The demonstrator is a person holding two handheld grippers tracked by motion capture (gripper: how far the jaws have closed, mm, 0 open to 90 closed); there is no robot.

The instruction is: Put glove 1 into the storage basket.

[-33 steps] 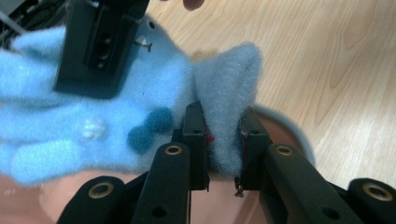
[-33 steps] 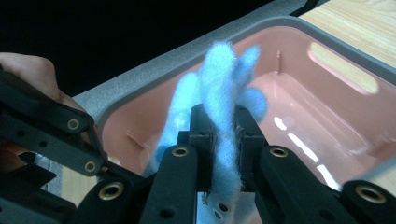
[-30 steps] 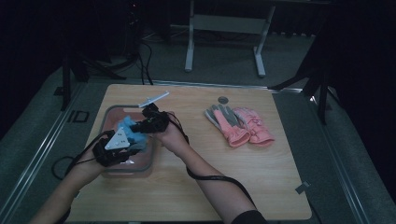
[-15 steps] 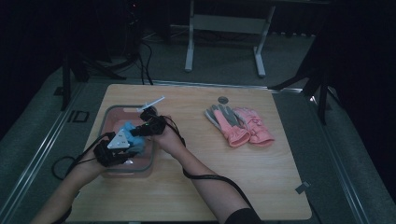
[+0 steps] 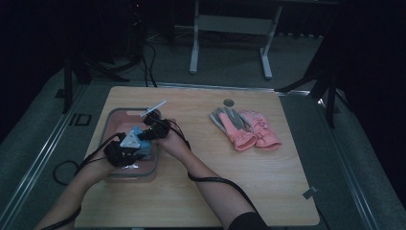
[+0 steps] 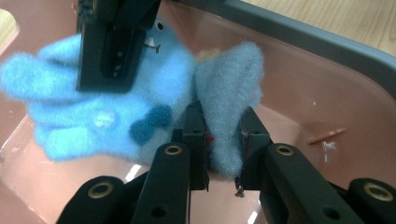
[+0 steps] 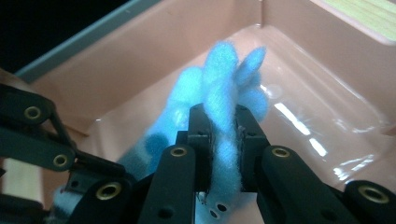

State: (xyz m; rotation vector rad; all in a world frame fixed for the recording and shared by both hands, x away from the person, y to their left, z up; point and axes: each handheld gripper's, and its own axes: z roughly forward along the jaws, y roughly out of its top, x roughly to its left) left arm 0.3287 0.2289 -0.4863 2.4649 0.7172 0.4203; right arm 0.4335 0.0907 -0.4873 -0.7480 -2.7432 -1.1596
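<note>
Two grippers meet over a pink tub [image 5: 115,125] at the left of the wooden table [image 5: 249,191] in the high view: the left gripper [image 5: 125,149] and the right gripper [image 5: 152,130] both hold a blue fuzzy glove [image 5: 142,142] above the tub's inside. A pair of pink and grey gloves [image 5: 245,128] lies well apart to the right.

From the left gripper view, the jaws are clamped on a grey-blue fold of the glove [image 6: 116,112], the tub's wall [image 6: 317,88] behind it.

From the right gripper view, the jaws pinch the glove's [image 7: 219,93] fluffy edge, with the tub's floor [image 7: 327,121] beneath.
</note>
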